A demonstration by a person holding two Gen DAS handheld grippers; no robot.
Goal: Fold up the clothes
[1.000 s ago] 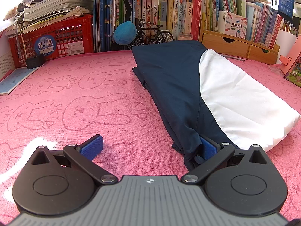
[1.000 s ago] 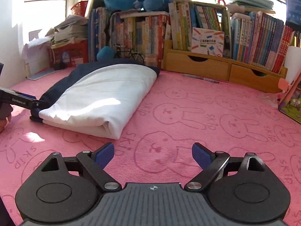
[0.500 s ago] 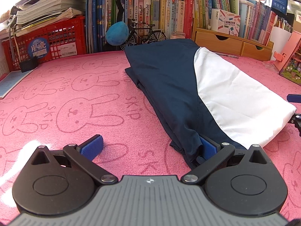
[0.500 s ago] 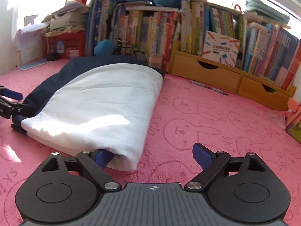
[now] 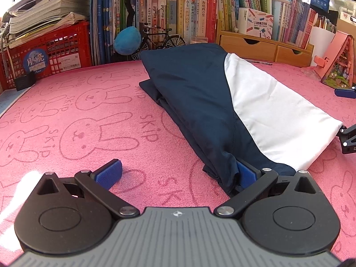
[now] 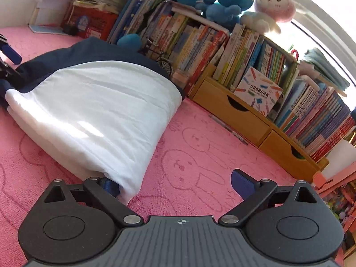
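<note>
Fingers of the left gripper point(image 5: 175, 173) stand wide apart, clamped on nothing: the left pad point(image 5: 109, 173) lies on bare pink rabbit-print mat point(image 5: 73, 120), while the right pad is tucked against the near navy end of the garment point(image 5: 200, 102). Right gripper point(image 6: 175, 184) has just been opening its jaws, now wide too; its left finger point(image 6: 109, 185) is slid under the white near corner, its right one clear over the mat, w/ only the corner's edge between them, not pinched.

One garment, navy & white, lies as a long narrow folded bundle running away from both sets of fingers toward the bookshelf point(image 6: 200, 51).

Judged progress: lengthwise folds look done; a crosswise fold, near end over far end, prob. remains.

Count: 2 grippers, 1 garment, 1 mat, 1 red crate point(image 5: 51, 62) far left, 1 model bicycle point(image 5: 160, 40) beyond the garment.
</note>
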